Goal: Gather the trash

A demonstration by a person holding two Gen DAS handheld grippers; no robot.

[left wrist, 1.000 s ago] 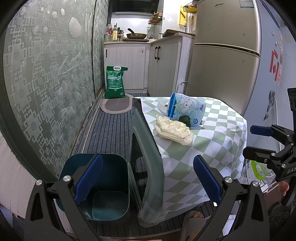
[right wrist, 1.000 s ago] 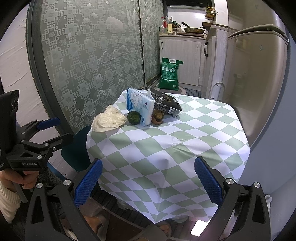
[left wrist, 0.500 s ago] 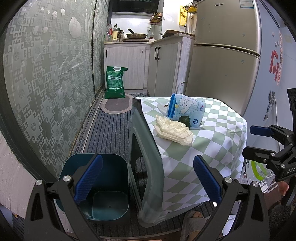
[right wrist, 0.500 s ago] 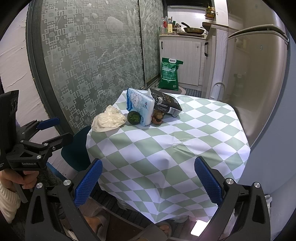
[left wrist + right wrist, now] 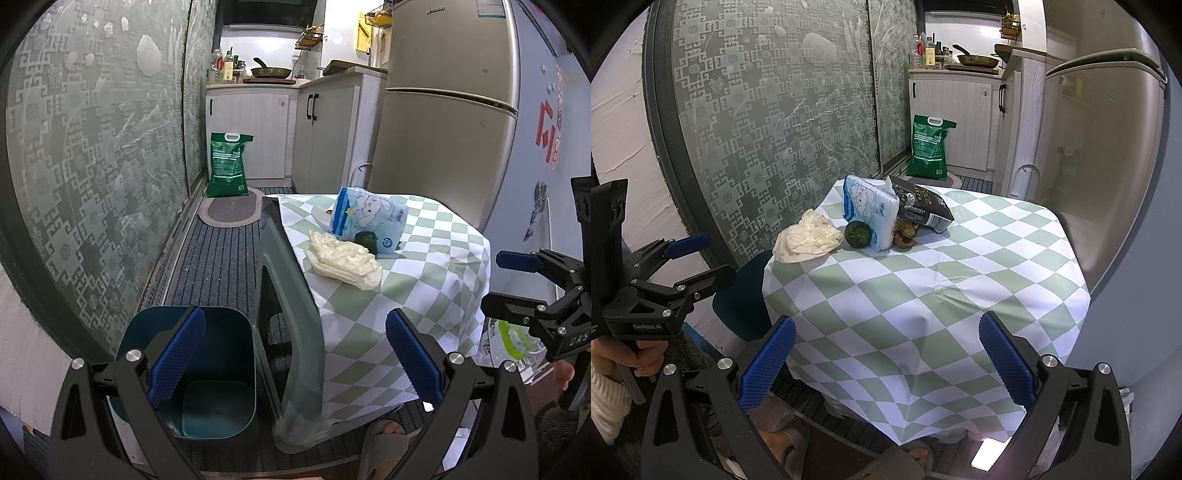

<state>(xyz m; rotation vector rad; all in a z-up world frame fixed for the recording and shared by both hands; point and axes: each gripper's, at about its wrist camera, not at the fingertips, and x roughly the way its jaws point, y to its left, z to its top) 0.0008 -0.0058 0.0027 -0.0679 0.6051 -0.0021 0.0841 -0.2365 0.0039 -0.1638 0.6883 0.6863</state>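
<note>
Almost nothing differs from a second ago. From the left wrist, the right gripper (image 5: 517, 280) at three o'clock, the teal bin (image 5: 207, 369) at seven o'clock and the crumpled white bag (image 5: 343, 258) sit where they did. From the right wrist, the left gripper (image 5: 698, 258) at nine o'clock may have drifted slightly outward, though fisheye warping leaves that unsure.

Patterned frosted glass sliding doors (image 5: 92, 166) line one side. Grey ribbed floor mat (image 5: 218, 266) leads to white kitchen cabinets (image 5: 251, 133). Steel refrigerator (image 5: 443, 140) stands beside a worktop with checked cloth (image 5: 923, 295).
</note>
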